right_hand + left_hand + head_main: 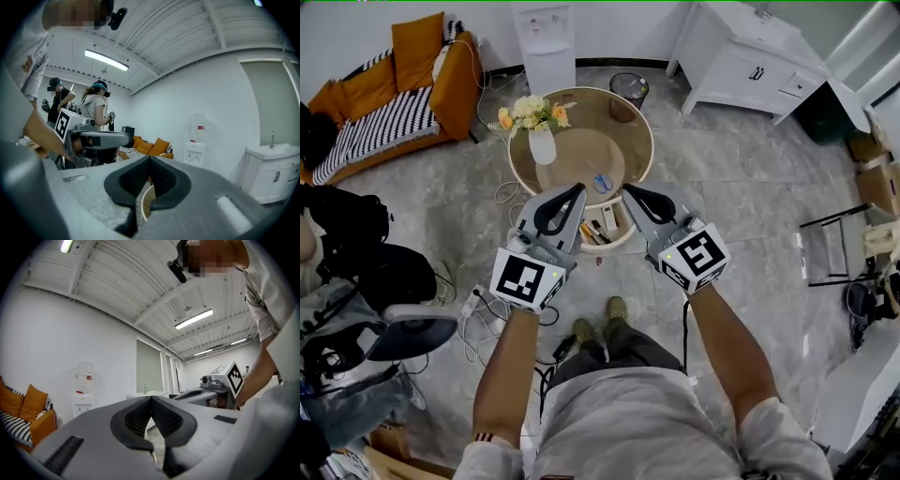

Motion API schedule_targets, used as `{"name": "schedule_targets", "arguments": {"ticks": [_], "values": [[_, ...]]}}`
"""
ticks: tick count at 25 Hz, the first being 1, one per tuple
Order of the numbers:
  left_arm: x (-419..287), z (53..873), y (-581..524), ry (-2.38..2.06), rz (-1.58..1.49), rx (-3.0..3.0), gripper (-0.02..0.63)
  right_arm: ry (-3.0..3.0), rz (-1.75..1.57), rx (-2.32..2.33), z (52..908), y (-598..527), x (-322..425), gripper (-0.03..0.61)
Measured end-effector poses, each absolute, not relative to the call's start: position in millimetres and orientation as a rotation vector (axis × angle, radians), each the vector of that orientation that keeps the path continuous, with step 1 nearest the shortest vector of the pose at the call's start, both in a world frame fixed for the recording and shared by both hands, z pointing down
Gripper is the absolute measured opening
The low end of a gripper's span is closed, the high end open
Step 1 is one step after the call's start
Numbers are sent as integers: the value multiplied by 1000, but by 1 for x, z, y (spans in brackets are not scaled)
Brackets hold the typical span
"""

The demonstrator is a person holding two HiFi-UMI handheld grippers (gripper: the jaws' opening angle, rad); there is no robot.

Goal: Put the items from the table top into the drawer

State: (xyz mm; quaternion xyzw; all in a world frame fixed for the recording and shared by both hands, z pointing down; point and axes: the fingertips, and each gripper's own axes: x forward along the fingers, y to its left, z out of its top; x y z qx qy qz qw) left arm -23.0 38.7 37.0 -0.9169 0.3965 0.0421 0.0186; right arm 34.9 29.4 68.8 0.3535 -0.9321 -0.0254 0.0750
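A round glass-topped table stands in front of me in the head view. On it lie blue-handled scissors, and a white vase of flowers stands on it. Under its near edge a white drawer stands pulled out, with several pens inside. My left gripper hovers over the drawer's left side, its jaws shut with nothing between them. My right gripper is over the drawer's right side, also shut and holding nothing. Both point about level; the scissors lie just beyond the two tips.
An orange sofa is at the far left, a water dispenser and a bin are behind the table, and a white cabinet is at the back right. Cables and a power strip lie on the floor at my left. Two other people stand across the room.
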Motion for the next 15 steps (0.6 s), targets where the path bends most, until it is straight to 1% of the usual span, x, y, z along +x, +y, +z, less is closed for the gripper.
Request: {"name": "schedule_targets", "arguments": {"ticks": [15], "values": [[0,129,-38,1417,-20,-2769,0,-2756,-17,1017,161,-52,59,2]]}}
